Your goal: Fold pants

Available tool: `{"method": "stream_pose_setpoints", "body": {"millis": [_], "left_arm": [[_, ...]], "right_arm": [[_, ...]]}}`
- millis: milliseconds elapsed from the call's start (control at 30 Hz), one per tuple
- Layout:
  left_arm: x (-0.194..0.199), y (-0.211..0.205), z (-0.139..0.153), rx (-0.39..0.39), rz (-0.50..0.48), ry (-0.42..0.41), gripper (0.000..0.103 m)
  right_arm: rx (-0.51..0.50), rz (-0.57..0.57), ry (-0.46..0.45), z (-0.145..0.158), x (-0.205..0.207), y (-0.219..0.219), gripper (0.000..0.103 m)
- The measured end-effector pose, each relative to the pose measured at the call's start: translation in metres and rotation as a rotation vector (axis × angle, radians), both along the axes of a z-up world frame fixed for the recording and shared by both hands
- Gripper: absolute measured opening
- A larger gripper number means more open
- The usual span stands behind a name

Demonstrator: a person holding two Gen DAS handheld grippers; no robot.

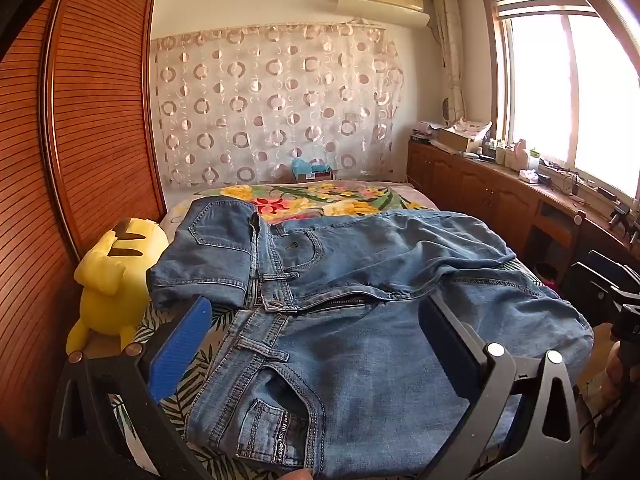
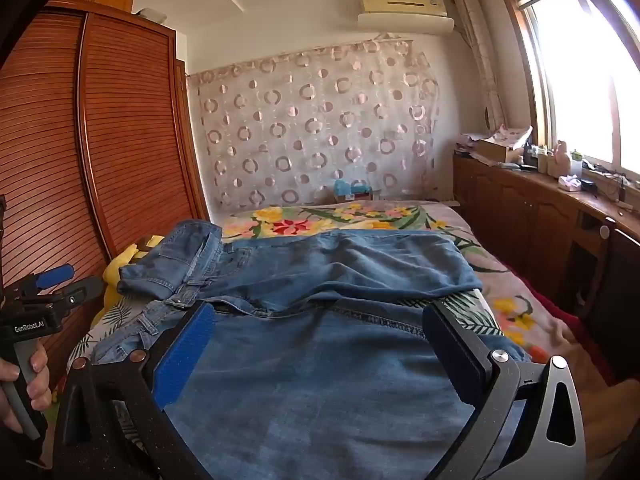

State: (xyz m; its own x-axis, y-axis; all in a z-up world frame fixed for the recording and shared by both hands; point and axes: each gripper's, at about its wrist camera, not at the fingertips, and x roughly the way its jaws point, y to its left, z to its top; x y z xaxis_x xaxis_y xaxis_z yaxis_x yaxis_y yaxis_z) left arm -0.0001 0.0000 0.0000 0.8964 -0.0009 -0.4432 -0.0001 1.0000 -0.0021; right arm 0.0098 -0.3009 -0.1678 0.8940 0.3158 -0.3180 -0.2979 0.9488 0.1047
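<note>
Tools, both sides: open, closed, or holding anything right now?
Left tool: open wide, holding nothing, jeans lying below its fingers.
Right tool: open wide, holding nothing, over the jeans.

**Daylight from the right, blown out at the glass**

We see strong daylight from the window (image 1: pixel 560 92), overexposed to white in both views. The room is bright and warm-toned; the jeans (image 2: pixel 320 360) carry soft mottled shadows. Fisheye distortion bows the wardrobe (image 1: pixel 80 140), corners vignette black, and near edges blur.
</note>
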Motion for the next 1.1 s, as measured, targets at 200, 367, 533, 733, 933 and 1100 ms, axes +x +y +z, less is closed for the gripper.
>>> {"method": "stream_pose_setpoints", "body": {"millis": [200,367,533,733,933,1100], "left_arm": [[0.0001,0.0,0.0,0.001,0.001,0.002,0.103],[0.0,-0.0001,0.0,0.003,0.001,0.002,0.103],[0.0001,0.0,0.0001,0.003,-0.001,0.002,0.103],[0.0003,0.0001,-0.0001,0.005,0.0,-0.001,0.103],[0.0001,0.0,0.0,0.006,-0.001,-0.002,0.103],[0.0,-0.0002,0.0,0.008,0.0,-0.003,0.103]], "right_arm": [[-0.004,0.001,0.002,0.0003,0.0011,0.0017,0.103],[-0.004,0.001,0.001,-0.0008,0.001,0.0028,0.103],[-0.001,-0.001,0.006,-0.0009,0.0011,0.0013,0.103],[-0.002,0.0,0.008,-0.0013,0.0015,0.0011,0.103],[-0.003,0.001,0.006,-0.0014,-0.0004,0.0016,0.103],[-0.002,0.001,0.006,-0.0013,-0.0005,0.0015,0.103]]}}
